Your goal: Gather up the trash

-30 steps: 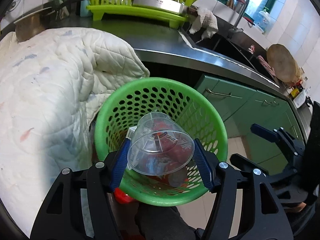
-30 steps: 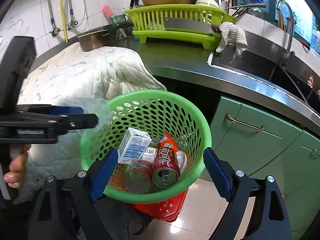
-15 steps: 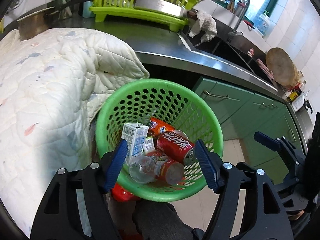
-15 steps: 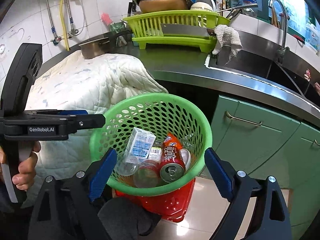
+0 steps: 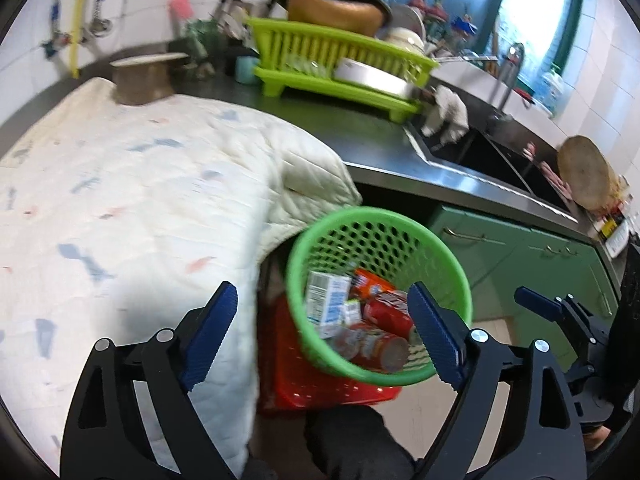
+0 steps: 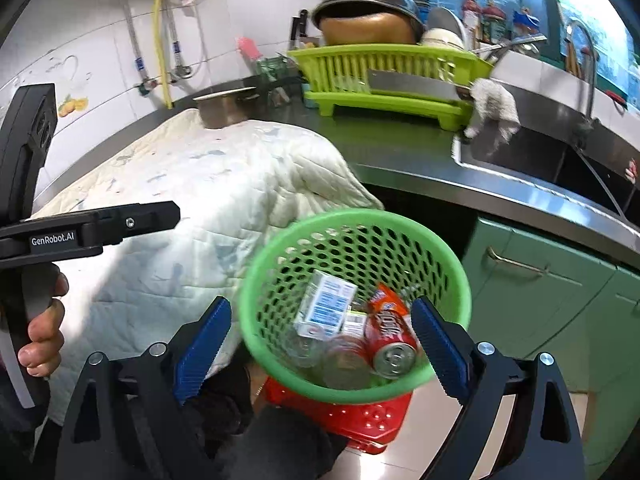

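Trash, collected: white carton (image 6: 326,304), red soda can (image 6: 390,340) with its silver end up, a second can (image 5: 374,346), an orange wrapper (image 5: 366,282) and a clear plastic cup (image 6: 298,346), all lying together in the bottom of the green perforated basket (image 6: 280,256). Basket stands tilted on a red plastic crate (image 6: 360,412), just beside the hanging edge of a white quilted cloth (image 5: 120,208) that covers the desk (image 6: 404,156).

Left tool (image 5: 322,338): fingers spread wide, nothing between the blue pads (image 5: 210,334); it hovers above the basket's near rim and the cloth edge. Right tool (image 6: 320,346): likewise wide open and empty, its pads (image 6: 202,354) flanking the basket from above without touching it. The left tool's body, marked GenRobot.AI, shows at the left of the right wrist view, gripped by a bare hand (image 6: 42,320).

Further back on the desk: a lime dish rack (image 6: 384,76) holding a dark pan (image 6: 366,14) and a cleaver (image 6: 412,82), a steel pot (image 6: 222,108), a rag (image 6: 494,110) on the sink (image 6: 520,156) edge, and green cabinet doors (image 6: 540,292) below.
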`<state>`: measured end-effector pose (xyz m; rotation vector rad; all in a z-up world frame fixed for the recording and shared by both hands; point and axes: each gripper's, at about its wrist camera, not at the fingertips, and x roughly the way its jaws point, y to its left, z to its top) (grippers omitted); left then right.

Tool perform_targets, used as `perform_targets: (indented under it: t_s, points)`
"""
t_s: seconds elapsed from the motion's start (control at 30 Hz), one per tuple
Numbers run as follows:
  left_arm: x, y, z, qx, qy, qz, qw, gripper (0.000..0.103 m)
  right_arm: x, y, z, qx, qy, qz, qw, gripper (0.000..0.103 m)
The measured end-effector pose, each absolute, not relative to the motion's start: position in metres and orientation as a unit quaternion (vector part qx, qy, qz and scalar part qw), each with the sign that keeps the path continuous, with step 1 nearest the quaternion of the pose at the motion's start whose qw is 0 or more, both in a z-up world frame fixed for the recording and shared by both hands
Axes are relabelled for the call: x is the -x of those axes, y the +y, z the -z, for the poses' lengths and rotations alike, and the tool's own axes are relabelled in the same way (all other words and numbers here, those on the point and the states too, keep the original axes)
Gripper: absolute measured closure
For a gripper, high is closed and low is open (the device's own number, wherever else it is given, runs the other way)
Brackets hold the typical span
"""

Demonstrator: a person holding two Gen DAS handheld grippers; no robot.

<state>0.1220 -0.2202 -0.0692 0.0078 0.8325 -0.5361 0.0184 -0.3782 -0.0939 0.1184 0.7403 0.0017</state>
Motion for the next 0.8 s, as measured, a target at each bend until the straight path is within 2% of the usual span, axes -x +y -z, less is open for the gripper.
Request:
perform_targets:
  t_s: [0.23, 0.8]
  points:
    - [-0.112, -0.176, 0.046, -0.017, 0.37, 0.202, 0.907, 0.007, -0.027, -0.345, 0.075, -0.042, 0.35, -0.031, 0.935, 0.013]
    - [-0.089, -0.075, 0.022, -0.013, 0.332, 0.087, 0.939, 0.005, -0.053, -0.28, 0.04, -0.025, 0.325, -0.084, 0.941, 0.01]
